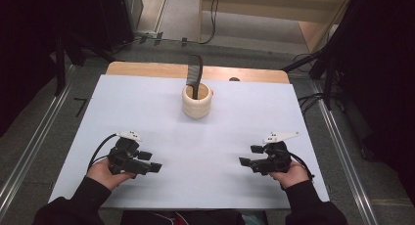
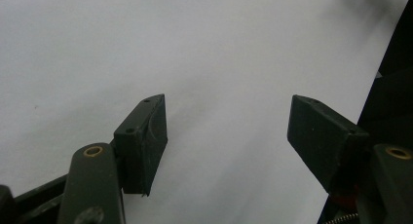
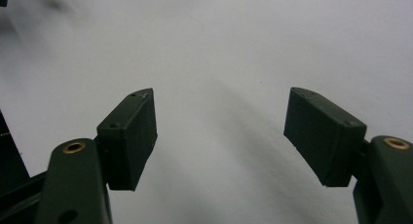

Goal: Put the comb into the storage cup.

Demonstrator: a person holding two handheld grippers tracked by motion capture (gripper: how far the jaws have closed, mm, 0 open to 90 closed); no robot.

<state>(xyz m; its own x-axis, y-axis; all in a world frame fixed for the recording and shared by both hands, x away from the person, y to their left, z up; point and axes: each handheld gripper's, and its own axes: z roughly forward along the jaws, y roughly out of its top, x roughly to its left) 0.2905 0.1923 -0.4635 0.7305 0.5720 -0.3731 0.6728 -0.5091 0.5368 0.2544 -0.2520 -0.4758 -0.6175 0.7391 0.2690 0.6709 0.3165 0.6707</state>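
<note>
A cream ribbed cup [image 1: 197, 101] stands upright at the far middle of the white table sheet [image 1: 147, 107], with a black flat tool [image 1: 194, 73] leaning out of it. My left gripper [image 1: 152, 162] rests low at the near left, held by a hand, jaws pointing toward the table's middle. Its jaws are open with nothing between them [image 2: 229, 131]. My right gripper [image 1: 248, 155] rests at the near right, jaws pointing toward the middle. It is open too, with bare white sheet between its pads [image 3: 221, 136]. Both grippers are well short of the cup.
A wooden table edge [image 1: 147, 68] shows beyond the sheet. Dark stands and cables [image 1: 313, 63] crowd the floor at the far right and left. Metal rails [image 1: 29, 151] run along both sides of the table.
</note>
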